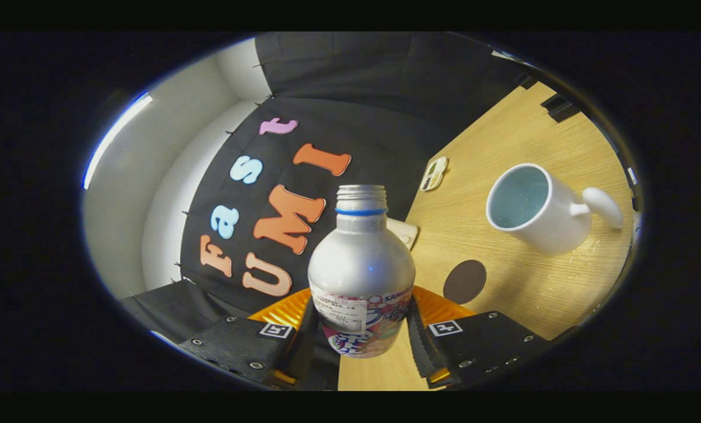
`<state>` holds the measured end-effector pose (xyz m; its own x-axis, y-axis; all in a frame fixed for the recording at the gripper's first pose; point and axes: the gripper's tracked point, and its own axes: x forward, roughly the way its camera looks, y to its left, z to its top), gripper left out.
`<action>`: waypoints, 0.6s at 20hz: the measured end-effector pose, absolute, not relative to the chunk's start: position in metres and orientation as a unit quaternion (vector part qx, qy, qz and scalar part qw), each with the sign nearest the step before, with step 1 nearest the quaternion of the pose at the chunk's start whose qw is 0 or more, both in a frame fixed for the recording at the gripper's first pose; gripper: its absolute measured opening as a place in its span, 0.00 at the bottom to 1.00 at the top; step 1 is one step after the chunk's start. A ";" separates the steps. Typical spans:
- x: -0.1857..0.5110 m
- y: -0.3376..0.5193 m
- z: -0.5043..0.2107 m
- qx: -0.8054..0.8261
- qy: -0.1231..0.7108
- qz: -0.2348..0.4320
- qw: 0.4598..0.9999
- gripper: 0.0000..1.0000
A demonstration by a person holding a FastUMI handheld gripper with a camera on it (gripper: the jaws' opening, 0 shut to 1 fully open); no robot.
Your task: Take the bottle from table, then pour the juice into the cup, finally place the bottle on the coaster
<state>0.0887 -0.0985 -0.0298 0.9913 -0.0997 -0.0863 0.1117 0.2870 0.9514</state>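
**Ana:** Gripper view first. What sits between the fingers?

**Ben:** A silver aluminium bottle with a blue neck ring and a printed paper label. The gripper is clamped on it: one finger presses the labelled lower body on each side, so both are in contact. The bottle's threaded mouth is uncapped and points away from the camera, along the fingers.

**Ana:** And the whole scene looks rolled over?

**Ben:** Yes, the light wooden table runs at a steep slant beside the bottle, so the gripper and bottle are tilted relative to it. I cannot tell whether the bottle's base touches the wood; the base is hidden low between the fingers.

**Ana:** Where is the cup, taking the bottle as the landmark?

**Ben:** The white ceramic mug with a pale blue inside and a rounded handle stands on the table, well apart from the bottle, off to the side of its shoulder. Its opening faces the bottle; the handle points away from it.

**Ana:** The coaster?

**Ben:** A dark round flat coaster lies on the wood between the bottle and the mug, closer to the bottle's body, with nothing on it.

**Ana:** Anything else near the bottle?

**Ben:** A small pale object peeks out just behind its shoulder, and a small tray-like item with compartments lies farther beyond, by the black cloth wall. Both are too small to identify.
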 end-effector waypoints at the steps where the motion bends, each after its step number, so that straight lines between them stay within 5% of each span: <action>1: 0.091 -0.102 -0.028 0.604 0.001 -0.067 0.794 0.69; 12: 0.102 -0.107 -0.037 0.697 -0.004 -0.082 0.712 0.69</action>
